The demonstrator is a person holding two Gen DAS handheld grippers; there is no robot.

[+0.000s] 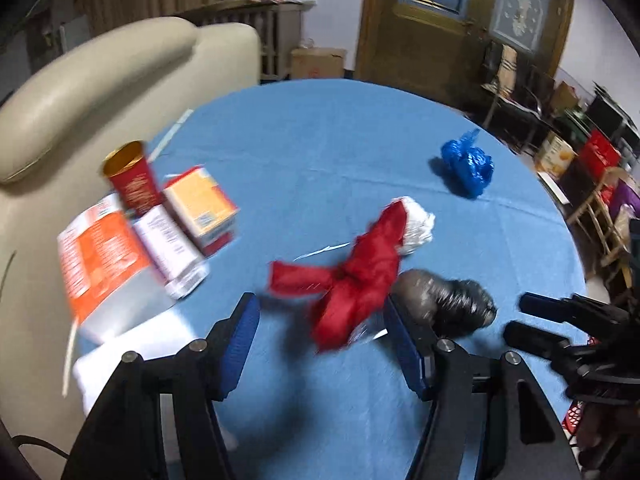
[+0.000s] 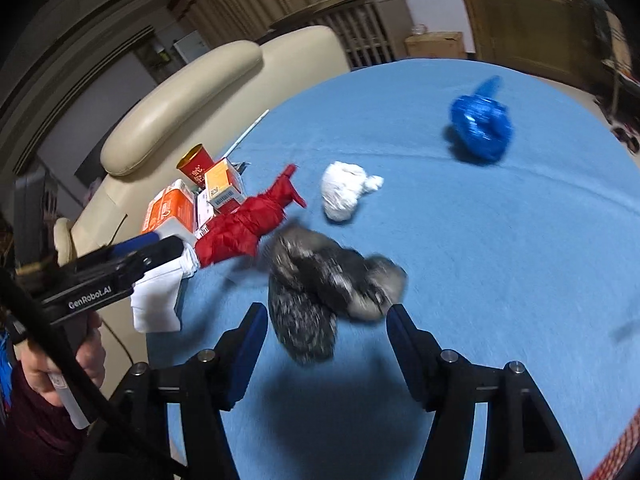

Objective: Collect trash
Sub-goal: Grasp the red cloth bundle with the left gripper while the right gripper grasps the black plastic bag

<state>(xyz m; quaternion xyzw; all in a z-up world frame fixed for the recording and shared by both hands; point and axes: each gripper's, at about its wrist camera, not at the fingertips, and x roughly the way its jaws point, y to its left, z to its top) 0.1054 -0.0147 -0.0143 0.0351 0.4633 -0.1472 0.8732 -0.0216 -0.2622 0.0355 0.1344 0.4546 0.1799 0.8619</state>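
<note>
A red plastic bag (image 1: 360, 280) (image 2: 244, 228), knotted and blurred, lies on the blue tablecloth (image 1: 320, 152) just beyond my left gripper (image 1: 322, 340). Its blue pads stand wide apart and touch nothing. A crumpled black bag (image 2: 316, 284) (image 1: 452, 304) sits between and just past the fingertips of my right gripper (image 2: 326, 336), whose pads are clear of it. A white bag (image 1: 418, 224) (image 2: 344, 192) rests behind the red one. Farther back lies a blue bag (image 1: 466, 164) (image 2: 482, 128). Each gripper shows in the other's view: right gripper (image 1: 528, 318), left gripper (image 2: 172, 246).
At the table's left edge stand a red cup (image 1: 134, 180), an orange carton (image 1: 100, 264), a yellow-orange box (image 1: 200, 204) and a white box (image 1: 168, 244), with white paper (image 1: 132, 352) in front. A beige armchair (image 1: 100, 92) sits behind them. A person's hand (image 2: 60, 364) holds the left gripper.
</note>
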